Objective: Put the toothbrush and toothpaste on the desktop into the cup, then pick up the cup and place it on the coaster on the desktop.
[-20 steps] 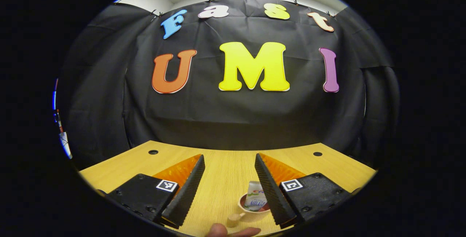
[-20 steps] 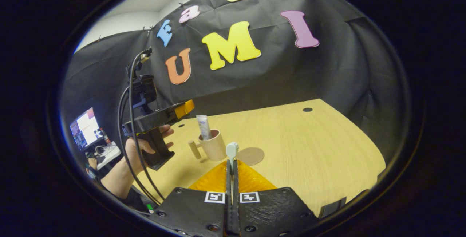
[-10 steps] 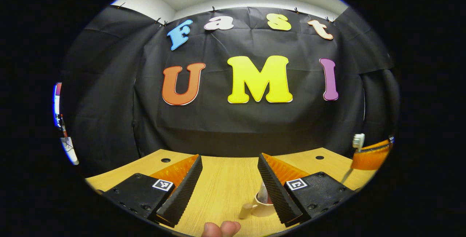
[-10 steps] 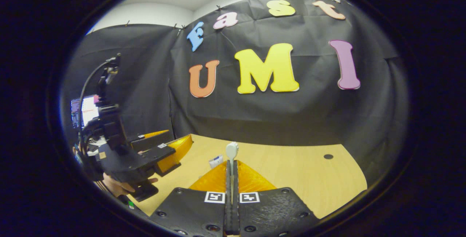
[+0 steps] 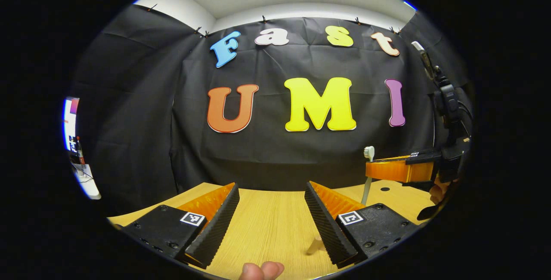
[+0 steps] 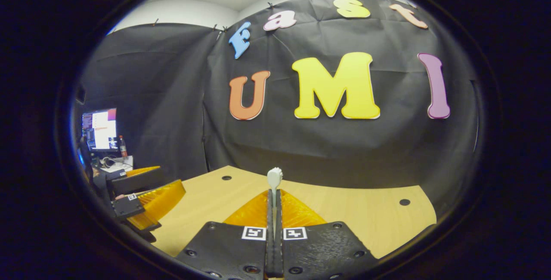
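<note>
**Desk:** What is standing around the rig, and is anything getting in the way?

**Operator:** I am looking along my left tongs [image 5: 272, 211], which are hanging released, fingers spread wide over the wooden surface [image 5: 271, 224]. A fingertip [image 5: 261, 270] of the hand holding them is poking in at the bottom edge. A pale wooden peg [image 5: 314, 246] is peeking out beside the right-hand finger, which is hiding whatever it belongs to. A lit monitor [image 6: 100, 128] and a bottle [image 6: 123, 146] are sitting far off to the left in the right gripper view, beyond the booth cloth.

**Desk:** Which way is the toothbrush pointing?

**Operator:** The toothbrush [image 6: 274, 182] is standing upright, long axis close to vertical, bristle head on top. In the left gripper view I am seeing it [image 5: 367, 172] from the side, handle running down below the fingers toward the surface.

**Desk:** And where is it lying relative to the tongs?

**Operator:** My right tongs [image 6: 274, 196] are clenched on its handle, both fingers pressing it between them, head rising just past the tips. They are hovering above the surface, off to the right of my left tongs and well apart from them.
</note>
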Demonstrator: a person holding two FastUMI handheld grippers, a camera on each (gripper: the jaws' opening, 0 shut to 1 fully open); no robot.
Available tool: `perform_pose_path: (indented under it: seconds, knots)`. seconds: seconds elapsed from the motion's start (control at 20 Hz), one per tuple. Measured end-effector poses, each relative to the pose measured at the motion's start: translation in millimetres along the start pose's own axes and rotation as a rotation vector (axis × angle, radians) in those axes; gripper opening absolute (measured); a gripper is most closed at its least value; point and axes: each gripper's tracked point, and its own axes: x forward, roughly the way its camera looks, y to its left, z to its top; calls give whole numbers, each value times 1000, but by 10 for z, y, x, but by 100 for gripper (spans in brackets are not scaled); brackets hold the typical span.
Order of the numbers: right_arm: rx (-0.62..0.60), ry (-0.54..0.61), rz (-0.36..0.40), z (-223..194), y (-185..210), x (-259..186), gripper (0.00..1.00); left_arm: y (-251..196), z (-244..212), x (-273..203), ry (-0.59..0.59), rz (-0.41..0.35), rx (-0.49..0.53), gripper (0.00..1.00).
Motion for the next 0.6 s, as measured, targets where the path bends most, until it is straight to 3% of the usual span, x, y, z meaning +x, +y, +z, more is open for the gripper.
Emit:
perform_pose_path:
  seconds: [0.45,0.55,0.6]
  knots:
    - [-17,45,-17,-196,-93,184,0,47,-99,4,22,-14,-12,96]
    - [-28,57,-3,-252,-71,153,9,39,-100,14,26,-20,-15,96]
    - [-26,62,-6,-265,-102,120,20,44,-107,12,29,-20,-15,96]
